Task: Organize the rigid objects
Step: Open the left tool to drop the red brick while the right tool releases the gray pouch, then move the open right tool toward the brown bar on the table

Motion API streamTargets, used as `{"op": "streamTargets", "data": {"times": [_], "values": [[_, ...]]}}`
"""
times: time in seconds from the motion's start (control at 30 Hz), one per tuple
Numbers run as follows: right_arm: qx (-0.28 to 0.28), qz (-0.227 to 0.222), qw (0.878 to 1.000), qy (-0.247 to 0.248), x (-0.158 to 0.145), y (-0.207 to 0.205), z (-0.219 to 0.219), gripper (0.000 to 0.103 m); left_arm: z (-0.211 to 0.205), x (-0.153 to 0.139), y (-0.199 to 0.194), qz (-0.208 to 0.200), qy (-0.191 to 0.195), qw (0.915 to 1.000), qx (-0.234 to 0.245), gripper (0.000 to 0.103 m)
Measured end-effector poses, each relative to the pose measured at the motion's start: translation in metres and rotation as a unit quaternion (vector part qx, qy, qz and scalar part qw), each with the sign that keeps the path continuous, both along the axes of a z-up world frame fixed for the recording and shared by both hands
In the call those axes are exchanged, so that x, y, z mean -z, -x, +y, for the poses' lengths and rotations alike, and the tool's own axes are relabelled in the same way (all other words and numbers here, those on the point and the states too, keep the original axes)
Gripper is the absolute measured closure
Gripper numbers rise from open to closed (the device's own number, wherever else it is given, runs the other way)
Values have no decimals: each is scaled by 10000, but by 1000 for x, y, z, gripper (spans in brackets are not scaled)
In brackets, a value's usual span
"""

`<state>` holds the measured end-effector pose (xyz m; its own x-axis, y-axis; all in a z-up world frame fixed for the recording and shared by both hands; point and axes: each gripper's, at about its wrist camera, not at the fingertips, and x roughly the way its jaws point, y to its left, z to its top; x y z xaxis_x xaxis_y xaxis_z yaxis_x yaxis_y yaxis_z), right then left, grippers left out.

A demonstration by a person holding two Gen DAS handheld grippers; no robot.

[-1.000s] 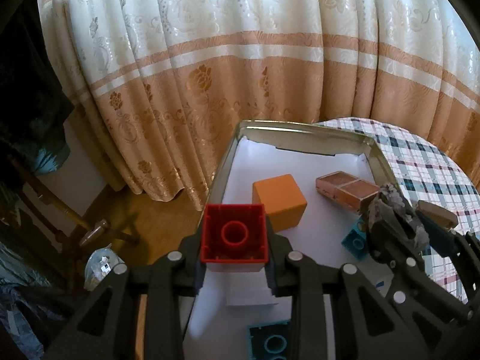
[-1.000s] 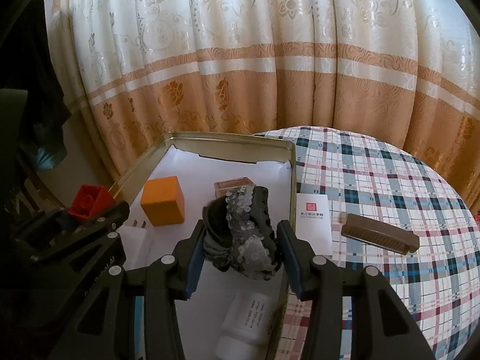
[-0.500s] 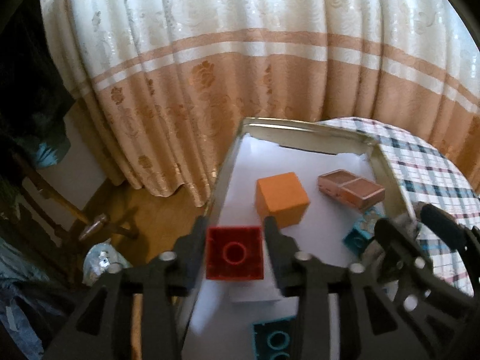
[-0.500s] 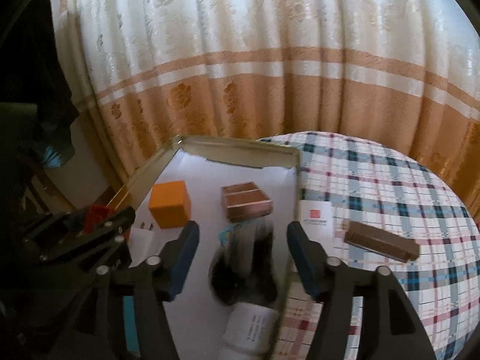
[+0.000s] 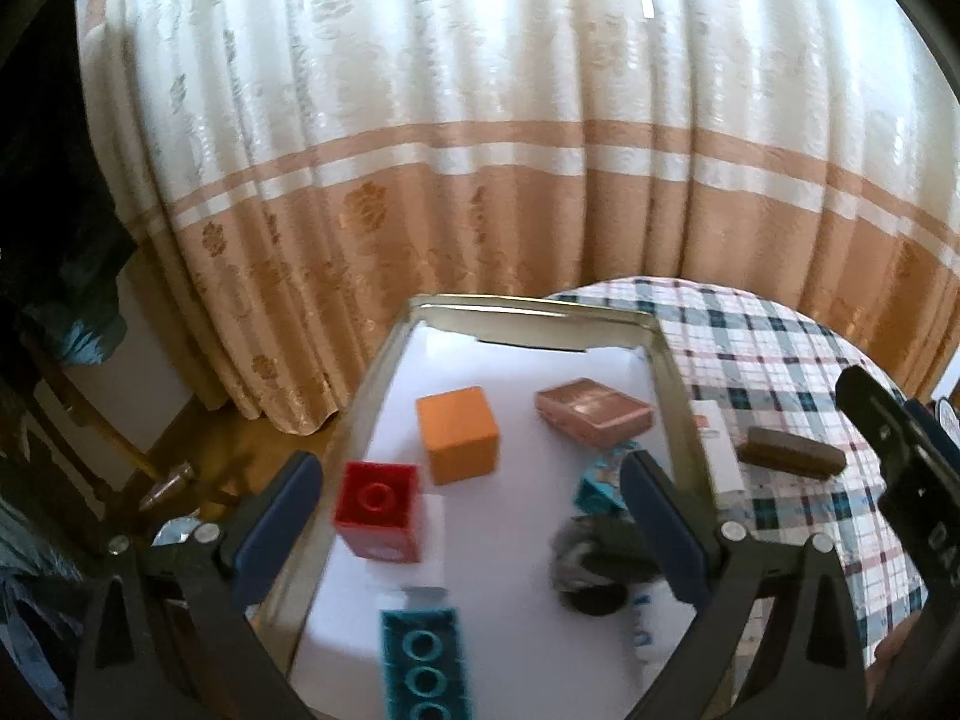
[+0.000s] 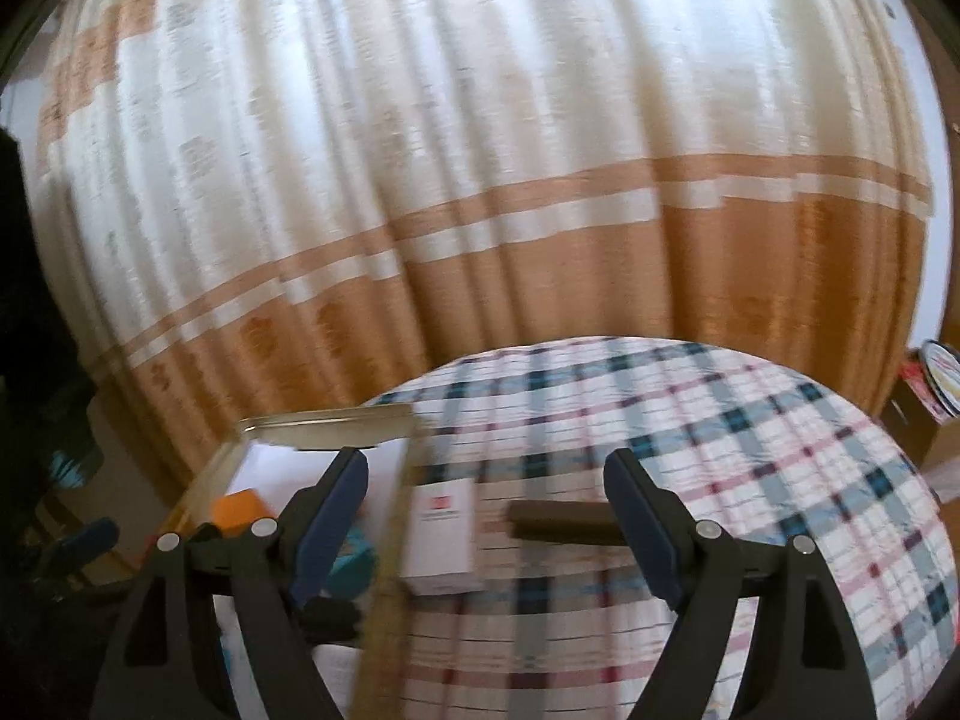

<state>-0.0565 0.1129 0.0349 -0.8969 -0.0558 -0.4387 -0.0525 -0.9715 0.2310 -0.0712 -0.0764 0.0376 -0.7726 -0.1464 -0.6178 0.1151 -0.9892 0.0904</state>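
A round table covered in a plaid cloth (image 6: 720,420), white crossed with teal, dark and red stripes, stands in front of floor-length curtains (image 5: 480,150). The curtains are cream with a faint flower pattern above and tan-orange below, split by pale bands. To the left of the table, wooden floor (image 5: 198,456) shows beneath the curtain hem, with dark clutter beyond it.

At the table's left edge sits a shallow metal tin (image 5: 669,378) lined with white paper. Inside it lie the gathered things: an orange cube (image 5: 459,435) near the middle, a pink-brown flat case (image 5: 591,414) to its right, a red toy brick (image 5: 378,510) near the left wall, a teal toy brick (image 5: 423,666) at the near end with its studs up, and another teal piece (image 5: 594,489) by the right wall. A dark, blurred sequined pouch (image 5: 594,564) lies in the tin close to that piece.

Outside the tin, on the cloth, a small white box (image 6: 441,534) with a red mark lies just beside the tin's right wall, and a brown bar-shaped object (image 6: 561,522) lies further right.

The left gripper (image 5: 474,528) hovers over the tin, its jaws opening wide with the red brick lying free between them. The right gripper (image 6: 486,516) hangs over the tin's right wall and the cloth, jaws also opening, gripping nothing. Both views are motion-blurred.
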Motion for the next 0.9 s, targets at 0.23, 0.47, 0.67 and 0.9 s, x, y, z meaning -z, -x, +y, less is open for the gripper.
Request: {"op": "streamTargets", "data": {"times": [0.23, 0.47, 0.67, 0.9], "values": [[536, 25, 9985, 111, 10, -9, 32, 20, 26, 2, -4, -3, 142, 9998, 169, 2], [657, 99, 9978, -90, 13, -13, 37, 20, 46, 8, -9, 129, 110, 9996, 210, 2], [779, -8, 9969, -123, 21, -12, 47, 20, 57, 11, -17, 352, 81, 9992, 150, 2], [881, -86, 9958, -224, 25, -15, 56, 20, 70, 19, -24, 464, 235, 9985, 187, 2]]}}
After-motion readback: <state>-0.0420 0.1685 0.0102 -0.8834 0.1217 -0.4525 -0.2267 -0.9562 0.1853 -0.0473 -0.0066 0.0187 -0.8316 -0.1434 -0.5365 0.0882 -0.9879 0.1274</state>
